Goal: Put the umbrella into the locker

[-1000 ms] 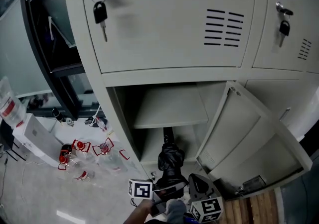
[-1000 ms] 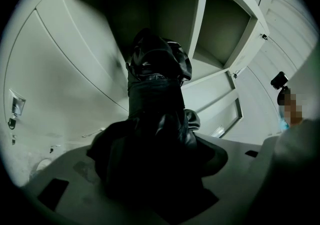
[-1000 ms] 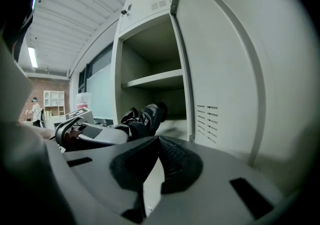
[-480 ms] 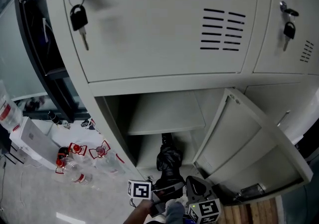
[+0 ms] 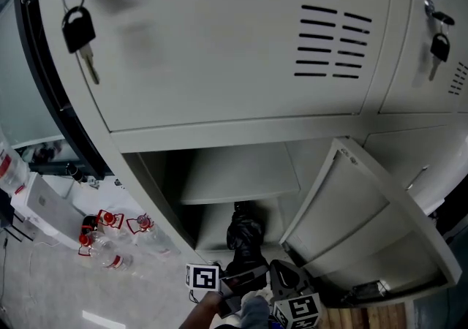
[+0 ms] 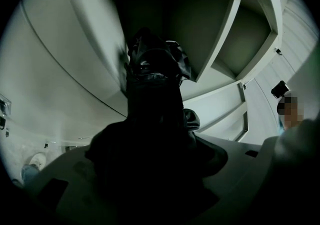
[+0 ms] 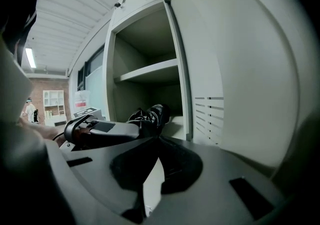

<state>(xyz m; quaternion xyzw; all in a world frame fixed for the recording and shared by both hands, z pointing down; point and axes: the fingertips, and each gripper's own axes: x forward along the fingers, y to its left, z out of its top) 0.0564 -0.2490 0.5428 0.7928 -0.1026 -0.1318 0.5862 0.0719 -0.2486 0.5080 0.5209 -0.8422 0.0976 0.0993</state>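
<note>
Now my left gripper [image 5: 247, 275] is holding the folded umbrella [image 5: 245, 236] in wide jaws, level so its tip is pointing into the locker [image 5: 219, 130] under the shelf [image 5: 241, 174] (low space there), while my right gripper [image 7: 156, 141] is waiting closed and empty.

The locker [image 5: 241, 130] is showing smooth painted metal, pale grey and matt, and the key [image 5: 77, 29] hanging on its upper left door [image 5: 219, 50] is gleaming bare metal under a black plastic head. Reaching into the locker's open lower part, the umbrella [image 5: 245, 236] is showing crumpled, faintly shiny black cloth. Left of the locker, clear plastic bottles [image 5: 110, 254] are glinting.
</note>
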